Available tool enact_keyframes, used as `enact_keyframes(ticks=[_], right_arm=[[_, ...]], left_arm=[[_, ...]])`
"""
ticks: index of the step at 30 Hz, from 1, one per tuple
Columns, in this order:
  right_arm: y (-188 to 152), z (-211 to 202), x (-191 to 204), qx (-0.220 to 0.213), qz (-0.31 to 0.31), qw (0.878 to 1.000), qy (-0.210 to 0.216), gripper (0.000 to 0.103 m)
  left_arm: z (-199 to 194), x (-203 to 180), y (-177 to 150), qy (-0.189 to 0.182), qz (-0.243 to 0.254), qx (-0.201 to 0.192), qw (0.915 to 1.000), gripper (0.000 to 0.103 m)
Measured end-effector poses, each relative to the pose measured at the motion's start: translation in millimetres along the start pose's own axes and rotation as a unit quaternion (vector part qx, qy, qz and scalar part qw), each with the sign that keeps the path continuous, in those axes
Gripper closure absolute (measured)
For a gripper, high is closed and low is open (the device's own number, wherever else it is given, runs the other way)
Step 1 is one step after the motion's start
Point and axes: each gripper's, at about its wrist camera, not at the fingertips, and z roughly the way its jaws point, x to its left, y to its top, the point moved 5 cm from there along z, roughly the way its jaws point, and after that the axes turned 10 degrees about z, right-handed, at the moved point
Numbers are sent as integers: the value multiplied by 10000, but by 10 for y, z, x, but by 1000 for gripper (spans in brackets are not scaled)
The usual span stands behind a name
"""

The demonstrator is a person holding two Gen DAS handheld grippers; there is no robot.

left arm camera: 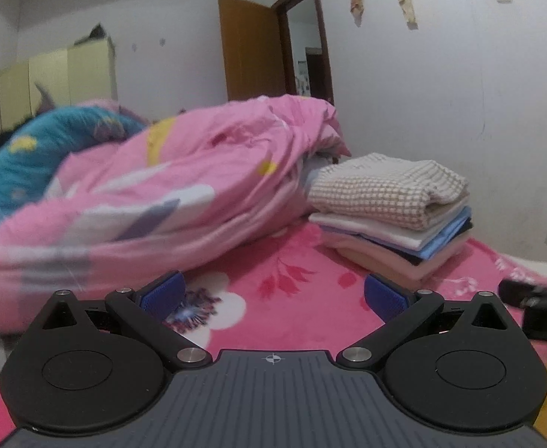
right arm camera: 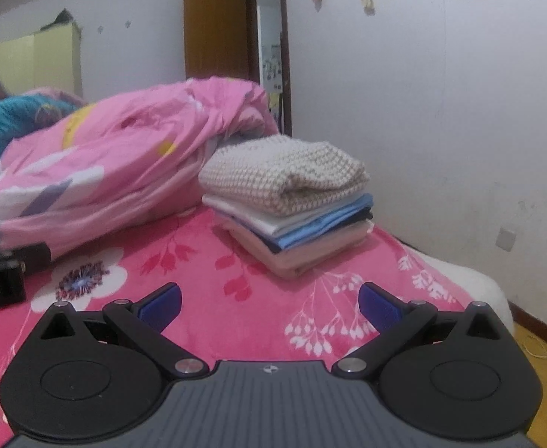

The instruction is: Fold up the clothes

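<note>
Both grippers, left gripper (left arm camera: 273, 293) and right gripper (right arm camera: 269, 304), hang wide open and empty, short of the folded stack (right arm camera: 288, 201) beside the pink quilt (right arm camera: 124, 149). Looks between garments; next means finding something unfolded.

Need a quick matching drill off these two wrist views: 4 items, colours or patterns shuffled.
Items:
1. top garment of the folded stack
2. quilt
3. door
4. gripper pads

Colours:
A. brown
B. blue
C. beige and white check
D. pink with printed shapes

Pairs: 1-C, 2-D, 3-A, 4-B
</note>
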Motion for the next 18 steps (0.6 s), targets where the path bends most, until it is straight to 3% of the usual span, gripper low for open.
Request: enact_keyframes(ticks=[2, 5, 11, 18], right_arm=[[38, -28, -23, -83, 50, 10000, 19, 0], [73, -57, -33, -123, 100, 9999, 5, 0], [12, -38, -18, 56, 64, 9998, -164, 0], [-101, 3, 48, 197, -86, 9993, -307, 0]], left_arm=[[-12, -16, 0, -88, -1, 26, 10000, 0], [6, 0, -39, -556, -296, 229, 9977, 0], [126, 77, -178, -1206, -957, 636, 9860, 0], [213, 55, -244, -1353, -1130, 855, 9806, 0]])
